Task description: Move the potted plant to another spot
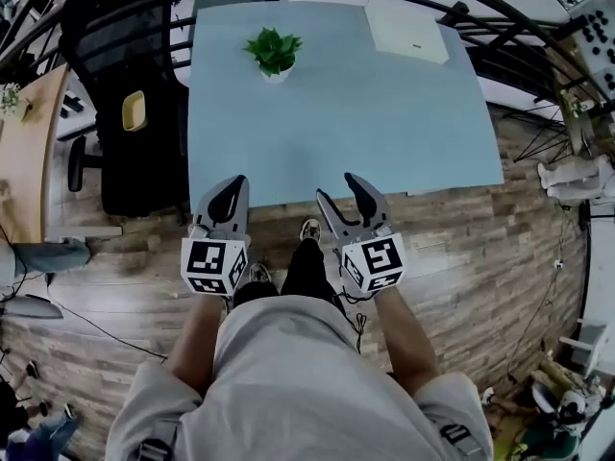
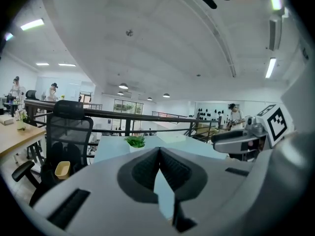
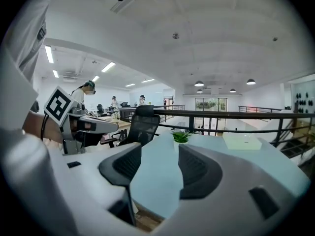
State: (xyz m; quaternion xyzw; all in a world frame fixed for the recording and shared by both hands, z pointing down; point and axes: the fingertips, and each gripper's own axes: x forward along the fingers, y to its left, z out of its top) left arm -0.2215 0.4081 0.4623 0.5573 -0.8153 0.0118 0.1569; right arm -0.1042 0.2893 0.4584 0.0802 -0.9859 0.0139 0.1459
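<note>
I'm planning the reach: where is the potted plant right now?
In the head view the potted plant stands at the far end of the blue table, left of centre, near the black office chair.

The desk is pale blue, and the potted plant has green leaves in a white pot. The left gripper and the right gripper are grey with black pads and black-and-white square markers. The floor is of brown wood planks.

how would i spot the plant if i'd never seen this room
Find the big pale blue table by the black chair. The plant stands near its far edge, left of a white sheet. It alone is green and leafy.
</note>
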